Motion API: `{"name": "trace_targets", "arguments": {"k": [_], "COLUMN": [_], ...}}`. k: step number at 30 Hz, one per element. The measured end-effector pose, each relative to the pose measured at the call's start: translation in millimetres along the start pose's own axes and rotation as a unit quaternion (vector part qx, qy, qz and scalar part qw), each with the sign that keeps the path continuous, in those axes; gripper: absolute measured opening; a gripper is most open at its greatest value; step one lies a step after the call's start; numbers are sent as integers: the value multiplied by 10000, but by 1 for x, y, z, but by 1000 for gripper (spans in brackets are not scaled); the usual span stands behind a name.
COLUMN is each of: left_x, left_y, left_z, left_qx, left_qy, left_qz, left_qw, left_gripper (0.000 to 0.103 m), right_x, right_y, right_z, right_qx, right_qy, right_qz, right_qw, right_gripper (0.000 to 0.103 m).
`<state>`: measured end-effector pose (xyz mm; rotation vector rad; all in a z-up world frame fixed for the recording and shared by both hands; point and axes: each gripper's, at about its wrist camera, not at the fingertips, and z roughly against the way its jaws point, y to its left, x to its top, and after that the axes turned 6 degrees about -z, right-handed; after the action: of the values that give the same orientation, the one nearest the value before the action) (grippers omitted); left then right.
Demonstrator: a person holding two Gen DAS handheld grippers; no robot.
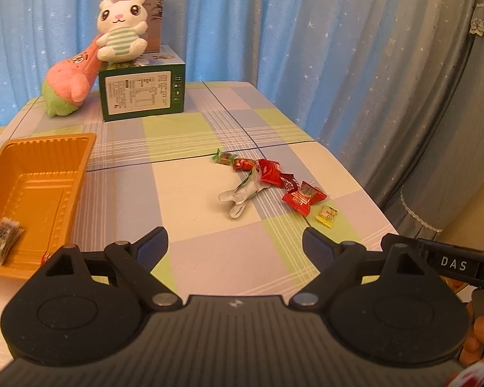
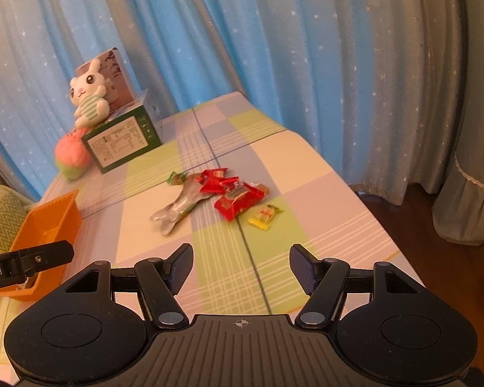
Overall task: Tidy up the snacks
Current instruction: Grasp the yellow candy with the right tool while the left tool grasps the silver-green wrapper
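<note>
Snacks (image 1: 267,180) in red, green, silver and yellow wrappers lie strewn mid-tabletop (image 1: 190,148) toward its right edge. An orange tray (image 1: 35,174) sits at the left edge. Left gripper (image 1: 235,245) and right gripper (image 2: 240,266) hover with jaws apart, empty, over bare near tabletop.

Orange tray (image 1: 38,174); red wrappers (image 1: 271,171), one yellow candy (image 1: 327,215); tablecloth (image 1: 193,167) checked green, lilac, cream; blue curtain (image 1: 242,16) with white stars.

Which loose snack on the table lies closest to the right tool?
The small yellow candy, at the near right end of the pile; the red packets and the silver wrapper lie farther back.
</note>
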<state>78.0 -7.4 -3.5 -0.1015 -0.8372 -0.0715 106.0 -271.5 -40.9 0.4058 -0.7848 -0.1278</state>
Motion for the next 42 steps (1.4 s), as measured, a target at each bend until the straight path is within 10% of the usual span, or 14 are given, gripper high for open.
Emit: {"name": "trace_targets", "arguments": {"k": [15,42], "left_x": [21,36], "left_y": [10,17], "left_z": [-94,-177], "left_qx": [-31,-357], "left_qy": [238,324], "left_qz": [-279,-687], "left_qw": [9993,9965], "left_gripper": [89,87], "right_x": [19,12], "right_y": [-17,-3], "right_z": [-89,-177], "right_qx": [-204,-670], "right_qy": [80,170], "right_qz": [-15,730], "right_qw": [9998,9949], "right_gripper": [65,22]}}
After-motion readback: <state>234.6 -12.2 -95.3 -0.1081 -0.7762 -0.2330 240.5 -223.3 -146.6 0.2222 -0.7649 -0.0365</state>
